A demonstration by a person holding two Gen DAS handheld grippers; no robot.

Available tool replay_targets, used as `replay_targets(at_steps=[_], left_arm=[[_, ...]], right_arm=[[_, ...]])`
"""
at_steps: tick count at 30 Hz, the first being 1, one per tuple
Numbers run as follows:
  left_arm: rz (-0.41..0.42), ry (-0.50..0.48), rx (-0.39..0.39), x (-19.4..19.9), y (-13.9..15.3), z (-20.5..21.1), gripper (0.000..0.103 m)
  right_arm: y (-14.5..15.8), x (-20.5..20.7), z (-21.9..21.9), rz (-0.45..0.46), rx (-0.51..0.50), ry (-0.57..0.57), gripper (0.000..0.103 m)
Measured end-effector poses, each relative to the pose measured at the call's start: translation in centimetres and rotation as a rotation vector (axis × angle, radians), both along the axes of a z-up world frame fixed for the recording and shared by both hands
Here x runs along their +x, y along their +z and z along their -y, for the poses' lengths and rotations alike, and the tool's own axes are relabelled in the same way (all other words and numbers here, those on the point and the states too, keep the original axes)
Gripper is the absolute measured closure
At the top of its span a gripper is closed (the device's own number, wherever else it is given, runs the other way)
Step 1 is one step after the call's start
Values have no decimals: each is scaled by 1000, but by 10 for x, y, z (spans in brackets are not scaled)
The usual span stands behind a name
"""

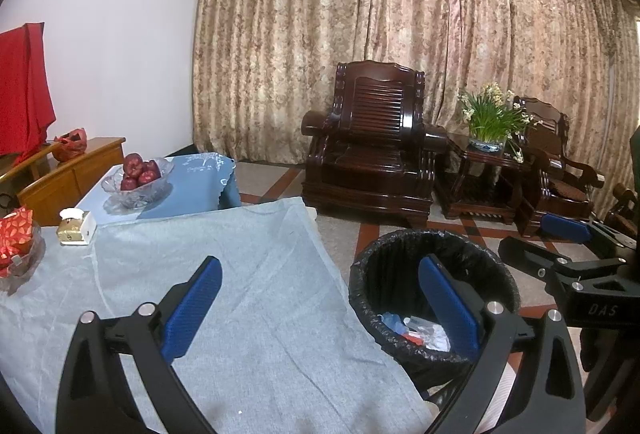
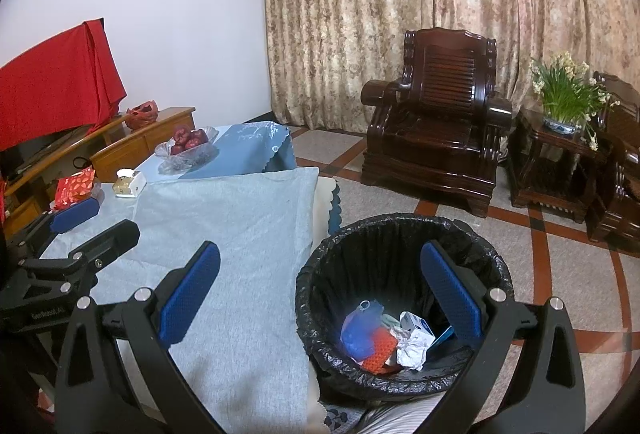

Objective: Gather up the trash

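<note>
A round bin lined with a black bag [image 2: 404, 246] stands on the floor by the table's right edge; it also shows in the left wrist view [image 1: 400, 254]. Inside lie a blue wrapper [image 2: 360, 330], a red wrapper [image 2: 382, 352], crumpled white paper [image 2: 412, 350] and a small white box [image 2: 414, 322]. My right gripper [image 2: 320, 294] is open and empty, held above the bin's left rim and the table edge. My left gripper [image 1: 320, 302] is open and empty, above the table's right edge beside the bin. Each gripper appears in the other's view.
The table carries a grey cloth [image 2: 224, 234]. At its far end are a glass bowl of red apples [image 2: 188, 146], a small gold and white box [image 2: 128, 186] and a red packet [image 2: 74, 186]. A dark wooden armchair [image 2: 436, 138] and a side table with flowers [image 2: 560, 106] stand behind.
</note>
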State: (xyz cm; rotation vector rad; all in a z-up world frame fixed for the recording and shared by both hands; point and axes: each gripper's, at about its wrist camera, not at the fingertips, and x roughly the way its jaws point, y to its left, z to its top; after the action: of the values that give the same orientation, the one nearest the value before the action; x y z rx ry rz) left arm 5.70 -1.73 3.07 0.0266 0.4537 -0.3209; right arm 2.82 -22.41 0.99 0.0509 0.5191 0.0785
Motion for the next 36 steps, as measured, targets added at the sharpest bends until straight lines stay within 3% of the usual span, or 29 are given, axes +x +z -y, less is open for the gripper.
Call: replay_targets(at_steps=[36], left_arm=[[-2, 0, 1, 3, 3, -5, 6]], right_arm=[[1, 1, 0, -1, 0, 1, 5]])
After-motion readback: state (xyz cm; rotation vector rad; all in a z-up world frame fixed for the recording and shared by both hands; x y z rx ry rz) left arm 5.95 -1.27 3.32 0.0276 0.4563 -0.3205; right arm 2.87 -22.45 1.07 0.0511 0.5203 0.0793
